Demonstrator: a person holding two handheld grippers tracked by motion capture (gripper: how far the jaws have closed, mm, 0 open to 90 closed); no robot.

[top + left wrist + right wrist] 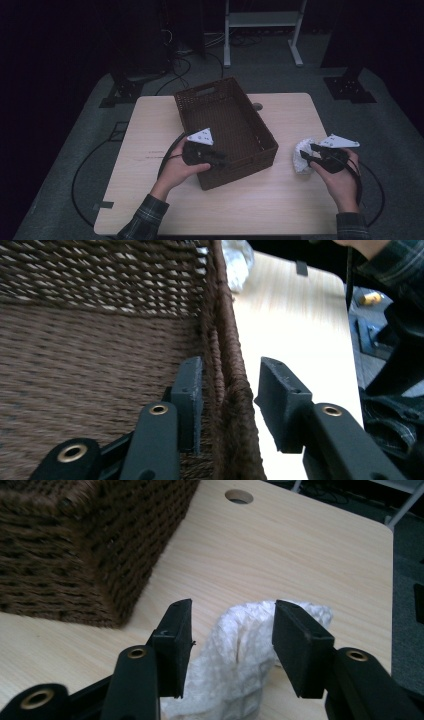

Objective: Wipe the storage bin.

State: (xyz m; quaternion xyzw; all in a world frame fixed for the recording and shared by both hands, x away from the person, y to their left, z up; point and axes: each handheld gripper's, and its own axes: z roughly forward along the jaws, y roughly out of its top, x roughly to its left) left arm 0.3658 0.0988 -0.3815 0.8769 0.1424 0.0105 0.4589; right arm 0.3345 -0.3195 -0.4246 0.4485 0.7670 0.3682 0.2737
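Woven brown basket [225, 131] wall stands between the left gripper [227, 390]'s spread jaws, unpinched; white bubble wrap [240, 660] lies on the table [280, 200] between the right gripper [232, 645]'s parted jaws; closing off-centre could let the wrap slide away

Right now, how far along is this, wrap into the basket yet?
Not yet. The brown basket looks empty inside. The left gripper straddles its near wall, jaws open, no squeeze. The right gripper is open around the white wrap, which lies on the table. Left: grip, lift, drop it in.
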